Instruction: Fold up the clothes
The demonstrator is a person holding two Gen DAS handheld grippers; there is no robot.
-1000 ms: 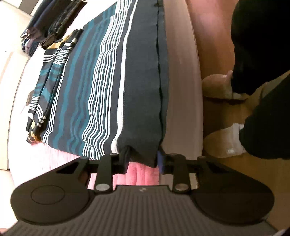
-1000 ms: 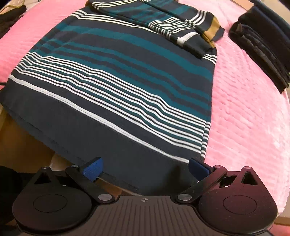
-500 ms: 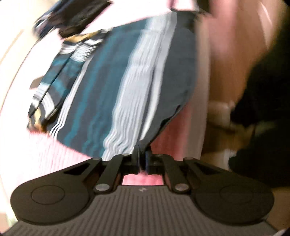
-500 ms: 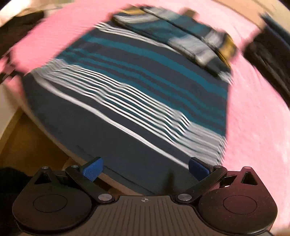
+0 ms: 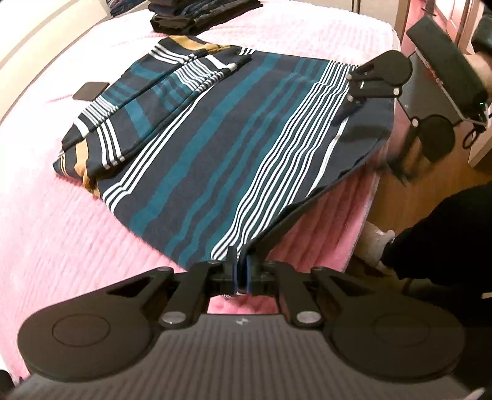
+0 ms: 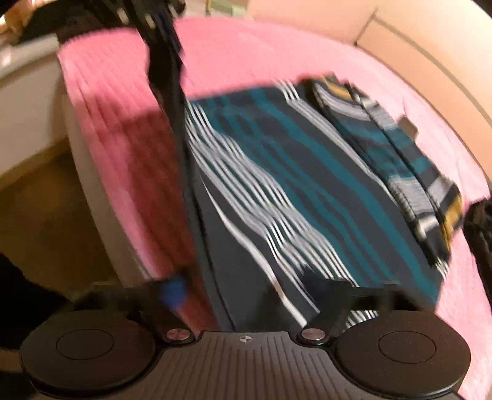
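Striped sweater [image 5: 215,147] spread flat on pink bedspread [image 5: 55,234], filling the middle of the left wrist view, hem side hanging toward the bed edge at 3 o'clock. Nearest, at 6 o'clock: left gripper [image 5: 241,274] pinched tight on the near hem corner, cloth rising off the cover from that point. Farther along the same hem, toward 2 o'clock: right gripper [image 5: 353,92] at the other corner, fingers spread apart on either side of the hem in its own view, nothing clamped as far as can be judged. Beyond, at 11 o'clock: sleeves [image 5: 147,101] already laid inward across the body. Farthest, at 12 o'clock: stack of dark clothes [image 5: 203,15], seemingly finished.

Judged progress: sleeves folded, body not yet doubled over; one corner secured, the second grip apparently pending, then the hem-to-collar fold and stacking left to do.

Hard to make out: right wrist view heavily smeared, fingertip contact with the cloth uncertain; small dark flat object [image 5: 90,90] at 10 o'clock unidentifiable; collar hidden under the sleeves; person's dark clothing [image 5: 446,234] at 4 o'clock cut off.
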